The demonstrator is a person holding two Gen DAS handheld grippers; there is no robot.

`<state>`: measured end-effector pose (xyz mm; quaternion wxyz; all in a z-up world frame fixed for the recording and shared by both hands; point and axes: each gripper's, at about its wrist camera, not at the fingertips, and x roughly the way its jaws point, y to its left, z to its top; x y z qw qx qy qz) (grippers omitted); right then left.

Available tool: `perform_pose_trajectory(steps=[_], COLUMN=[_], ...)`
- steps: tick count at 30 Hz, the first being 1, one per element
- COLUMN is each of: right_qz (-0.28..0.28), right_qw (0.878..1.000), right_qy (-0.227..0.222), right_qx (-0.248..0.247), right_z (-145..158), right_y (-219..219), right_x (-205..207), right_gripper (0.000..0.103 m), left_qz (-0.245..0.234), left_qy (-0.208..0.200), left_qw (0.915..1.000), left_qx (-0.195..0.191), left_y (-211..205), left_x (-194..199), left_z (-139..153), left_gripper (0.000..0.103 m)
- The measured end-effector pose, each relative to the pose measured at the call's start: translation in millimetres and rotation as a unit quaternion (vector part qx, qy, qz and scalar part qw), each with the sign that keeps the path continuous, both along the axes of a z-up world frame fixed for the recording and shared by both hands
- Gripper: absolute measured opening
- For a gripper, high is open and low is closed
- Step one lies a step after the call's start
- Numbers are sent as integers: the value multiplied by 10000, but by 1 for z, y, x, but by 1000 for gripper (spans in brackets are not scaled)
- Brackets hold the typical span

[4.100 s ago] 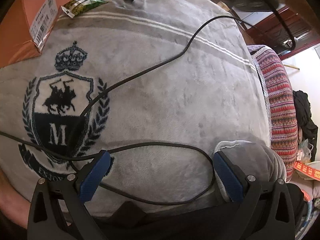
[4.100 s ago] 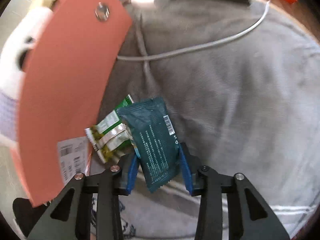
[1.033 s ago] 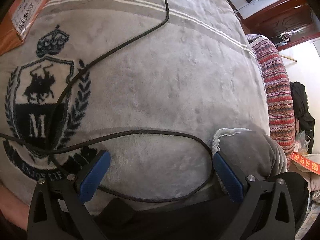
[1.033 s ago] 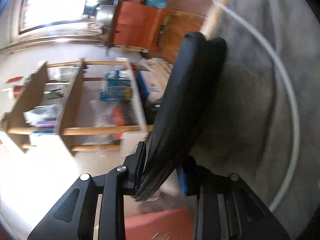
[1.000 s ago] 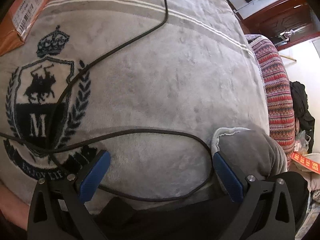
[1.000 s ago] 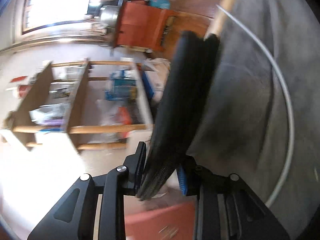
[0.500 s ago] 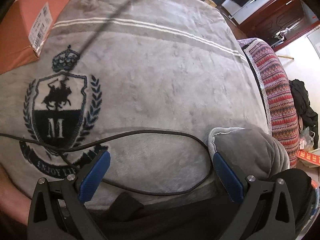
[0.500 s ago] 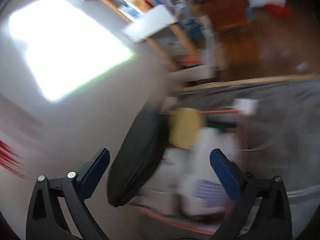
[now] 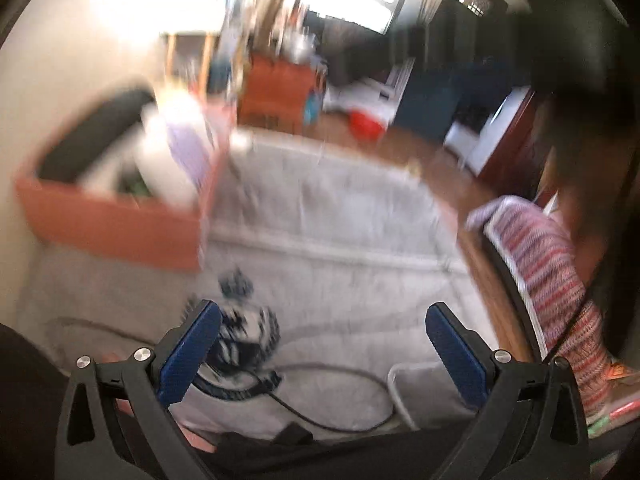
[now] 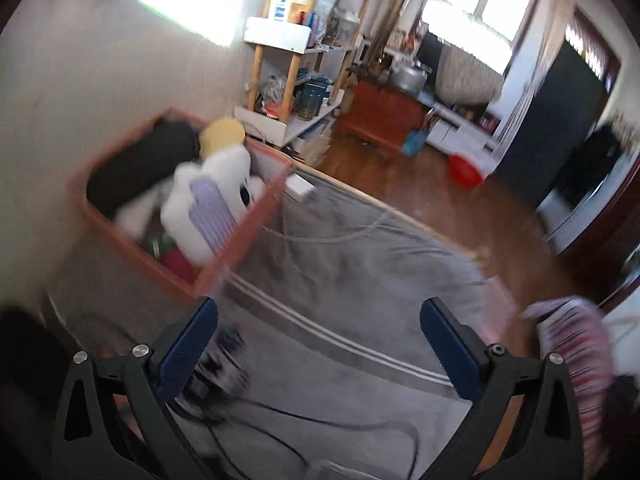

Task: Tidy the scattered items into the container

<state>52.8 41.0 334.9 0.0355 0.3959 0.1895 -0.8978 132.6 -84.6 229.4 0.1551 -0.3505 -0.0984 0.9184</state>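
An orange cardboard box (image 10: 240, 240) stands at the back left of the grey blanket (image 10: 352, 280) on the bed. It holds a white plush toy (image 10: 208, 200), a flat black item (image 10: 136, 164) and small packets. It also shows, blurred, in the left wrist view (image 9: 112, 216). My right gripper (image 10: 320, 340) is open and empty, well back from the box. My left gripper (image 9: 320, 344) is open and empty over the blanket's crest print (image 9: 244, 328).
A white cable (image 10: 332, 236) lies on the blanket by the box. A black cable (image 9: 332, 420) loops near the front edge. A striped red pillow (image 9: 552, 280) lies at the right. Wooden shelves (image 10: 296, 52) and the wooden floor (image 10: 440, 200) lie beyond the bed.
My right gripper opened and let go of the flat black item, which now lies in the box, then pulled back. My left gripper lifted and tilted up, so the room shows.
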Motion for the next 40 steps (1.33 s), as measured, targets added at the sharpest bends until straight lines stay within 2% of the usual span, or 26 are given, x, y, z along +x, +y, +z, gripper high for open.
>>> perform_pose_trajectory(steps=[2,5,8,12,21,24,31,36,40], right_qz=[-48,-50,-73,-41,231,278,229,210,197], right_qw=[9999,9996,9981,9979,9968,9964,9952,9946,9938], right_qy=[19,-68,71,287,619,658,737,659,660], right_qx=[93,-253,-602,-579,-442,-459,-597,-772,-875], right_z=[1,9,15,20,32,35,38,35,34], right_y=[-3,-4,-7,-17,-37,-38,-34,-30,-28], right_x=[20,48,72,98,131,133,136,134,134], right_gripper=[102,102,102,102,102,102,102,102,102], left_qz=[149,329,367,580,784,846,941,1256,1386], left_qy=[512,887,797,620,1084,991,479,681,776], left_qw=[9985,9954,9959,9962,9904,9909,9944,9893,9852], left_qx=[-71,-154,-238,-213,-360,-347,-40,-285,-648], left_y=[-12,-26,-38,-50,-55,-57,-65,-63,-57], left_x=[26,54,68,77,105,108,103,114,118], left_z=[25,44,49,49,69,74,79,77,79], left_gripper=[103,103,103,103,103,103,103,103,103])
